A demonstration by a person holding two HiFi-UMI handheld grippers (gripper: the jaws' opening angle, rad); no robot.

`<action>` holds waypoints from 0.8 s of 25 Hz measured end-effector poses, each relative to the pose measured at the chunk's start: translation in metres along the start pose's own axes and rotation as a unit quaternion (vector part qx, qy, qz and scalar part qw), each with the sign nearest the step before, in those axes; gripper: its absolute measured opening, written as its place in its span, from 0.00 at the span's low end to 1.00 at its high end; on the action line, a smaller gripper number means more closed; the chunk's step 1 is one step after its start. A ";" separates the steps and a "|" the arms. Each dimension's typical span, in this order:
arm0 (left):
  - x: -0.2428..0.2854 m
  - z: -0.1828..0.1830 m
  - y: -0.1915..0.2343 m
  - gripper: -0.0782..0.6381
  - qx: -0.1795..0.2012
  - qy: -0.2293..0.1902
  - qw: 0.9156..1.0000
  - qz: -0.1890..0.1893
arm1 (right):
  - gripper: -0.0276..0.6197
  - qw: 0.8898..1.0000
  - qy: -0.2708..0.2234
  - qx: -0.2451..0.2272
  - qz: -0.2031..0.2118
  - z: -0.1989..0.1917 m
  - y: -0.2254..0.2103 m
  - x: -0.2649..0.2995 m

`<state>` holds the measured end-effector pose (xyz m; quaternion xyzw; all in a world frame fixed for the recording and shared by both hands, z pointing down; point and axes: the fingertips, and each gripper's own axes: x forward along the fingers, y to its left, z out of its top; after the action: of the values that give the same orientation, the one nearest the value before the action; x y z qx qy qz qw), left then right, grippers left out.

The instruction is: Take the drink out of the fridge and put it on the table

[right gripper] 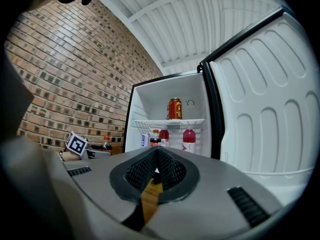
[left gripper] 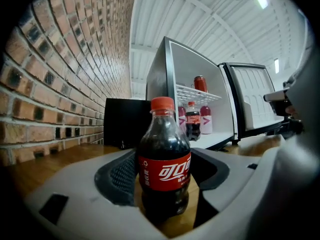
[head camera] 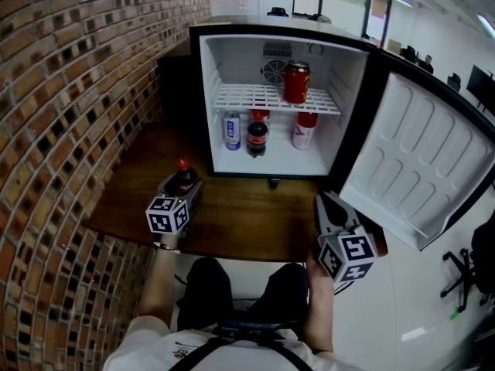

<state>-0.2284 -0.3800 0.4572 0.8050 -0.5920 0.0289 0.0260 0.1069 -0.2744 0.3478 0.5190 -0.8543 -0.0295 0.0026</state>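
A small cola bottle (head camera: 184, 178) with a red cap stands upright on the wooden table (head camera: 247, 219), left of the open mini fridge (head camera: 278, 34). My left gripper (head camera: 186, 187) is shut on it, and in the left gripper view the pads (left gripper: 116, 176) hug the bottle (left gripper: 165, 166) at its red label. My right gripper (head camera: 327, 205) hovers over the table's right front part, shut with nothing in it; its fingertips (right gripper: 156, 154) meet. Inside the fridge are a red can (head camera: 296, 82) on the wire shelf, another cola bottle (head camera: 257, 136), a blue-white can (head camera: 232, 131) and a pink bottle (head camera: 305, 130).
The fridge door (head camera: 418, 161) swings wide open to the right, over the table's right edge. A brick wall (head camera: 77, 91) runs along the left. A black box (head camera: 174, 83) stands behind the table, left of the fridge. An office chair (head camera: 464, 269) is on the floor at right.
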 end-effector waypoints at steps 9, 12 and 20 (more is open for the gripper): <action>-0.005 0.001 0.001 0.59 0.001 0.002 1.000 0.006 | 0.07 1.000 -0.001 0.001 -0.004 -0.002 -0.002 -0.003; -0.024 0.026 0.002 0.62 -0.005 -0.029 0.999 0.018 | 0.07 1.000 0.002 -0.001 -0.008 -0.003 -0.003 -0.003; -0.079 0.108 -0.047 0.11 0.035 -0.123 0.992 0.005 | 0.07 1.000 0.011 -0.001 -0.011 -0.009 -0.003 0.001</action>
<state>-0.2048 -0.2994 0.3427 0.7997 -0.5936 -0.0491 -0.0754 0.1095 -0.2767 0.3562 0.5284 -0.8486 -0.0242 0.0125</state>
